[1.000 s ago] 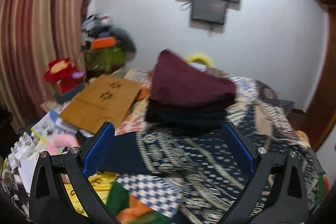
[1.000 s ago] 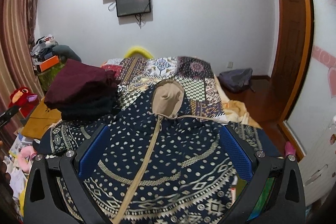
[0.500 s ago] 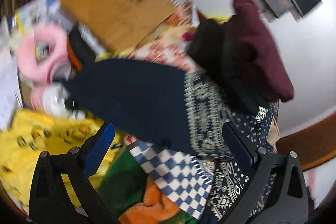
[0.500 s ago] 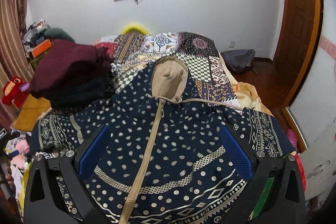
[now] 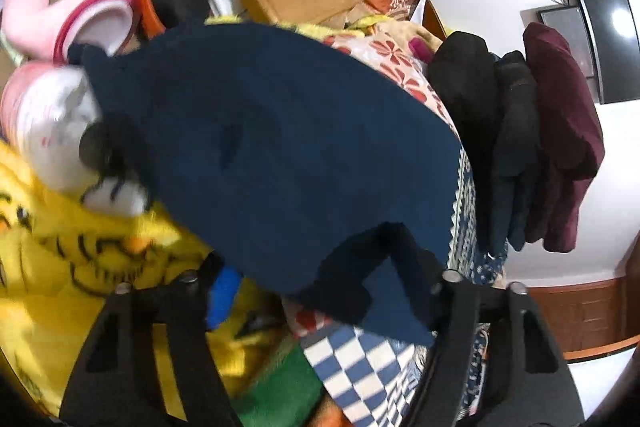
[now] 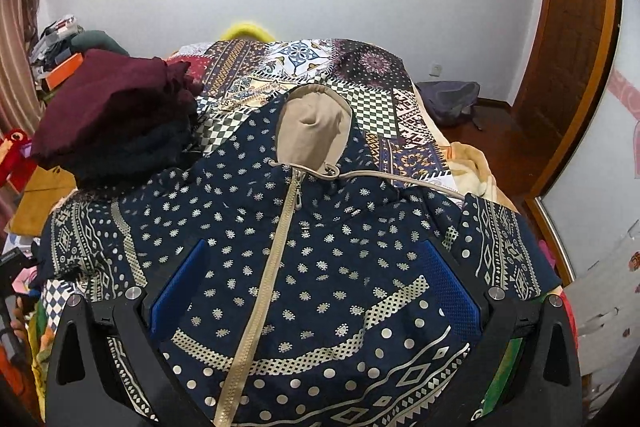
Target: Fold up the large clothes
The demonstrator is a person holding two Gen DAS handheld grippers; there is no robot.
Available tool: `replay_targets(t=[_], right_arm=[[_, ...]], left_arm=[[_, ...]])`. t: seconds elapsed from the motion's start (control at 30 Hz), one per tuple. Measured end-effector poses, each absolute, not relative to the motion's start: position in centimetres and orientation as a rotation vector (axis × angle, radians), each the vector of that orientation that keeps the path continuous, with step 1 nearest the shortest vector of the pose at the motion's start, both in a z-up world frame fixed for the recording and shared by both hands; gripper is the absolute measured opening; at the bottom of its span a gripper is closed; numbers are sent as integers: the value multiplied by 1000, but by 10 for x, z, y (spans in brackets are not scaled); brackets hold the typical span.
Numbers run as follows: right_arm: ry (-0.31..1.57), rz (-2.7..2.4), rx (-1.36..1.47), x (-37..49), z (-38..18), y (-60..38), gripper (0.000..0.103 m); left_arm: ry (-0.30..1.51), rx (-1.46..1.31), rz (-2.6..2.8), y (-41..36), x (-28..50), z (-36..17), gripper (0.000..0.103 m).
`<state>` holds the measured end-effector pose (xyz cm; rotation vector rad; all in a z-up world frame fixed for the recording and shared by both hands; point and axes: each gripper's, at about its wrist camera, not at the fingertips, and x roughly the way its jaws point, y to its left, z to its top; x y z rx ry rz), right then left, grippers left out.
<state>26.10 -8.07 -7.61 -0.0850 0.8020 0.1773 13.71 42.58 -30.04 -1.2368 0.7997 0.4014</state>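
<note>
Right wrist view: hooded jacket [image 6: 320, 247] is lying zipped and spread flat on the bed [image 6: 304, 67], filling the near half. Right claw [image 6: 316, 287] is hovering wide above its chest, empty. Left claw [image 5: 320, 291] looks wide around the left sleeve [image 5: 280, 147]; bite deep before folding inward.

Navy hoodie [image 6: 320, 251] with cream dots and beige hood lining; maroon and black folded clothes [image 6: 116, 119]; patchwork-patterned bed cover [image 6: 320, 67]
</note>
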Motion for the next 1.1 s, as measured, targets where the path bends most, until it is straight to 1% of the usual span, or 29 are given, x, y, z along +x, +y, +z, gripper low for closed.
replay_targets(t=[0.07, 0.1, 0.13, 0.17, 0.2, 0.3, 0.33, 0.6, 0.77, 0.83, 0.97, 1.1], right_arm=[[802, 173, -89, 261, -76, -81, 103], [800, 172, -91, 262, -76, -81, 103], [799, 171, -92, 262, -76, -81, 103], [798, 173, -90, 262, -76, -82, 103], [797, 175, -88, 262, -76, -82, 103], [791, 182, -82, 261, -75, -85, 103], [791, 182, -83, 261, -74, -86, 103], [773, 183, -45, 258, -69, -106, 103], [747, 176, -67, 257, -65, -119, 103], [743, 181, -73, 258, -64, -124, 103], [732, 187, -94, 261, -61, -135, 103], [732, 185, -120, 261, -62, -143, 103]], left_arm=[[803, -1187, 433, 424, 142, -292, 56], [812, -1151, 449, 422, 144, -288, 53], [821, -1101, 477, 420, 146, -282, 45], [830, -1047, 507, 417, 147, -274, 34], [842, -979, 546, 412, 149, -265, 29], [830, -864, 583, 406, 148, -245, 8], [824, -844, 582, 405, 149, -241, 6], [663, -521, 526, 347, 183, -138, 3], [542, -360, 371, 283, 210, -69, 3], [516, -329, 277, 255, 223, -51, 3], [514, -273, 134, 199, 253, -37, 3], [571, -212, 2, 144, 290, -46, 3]])
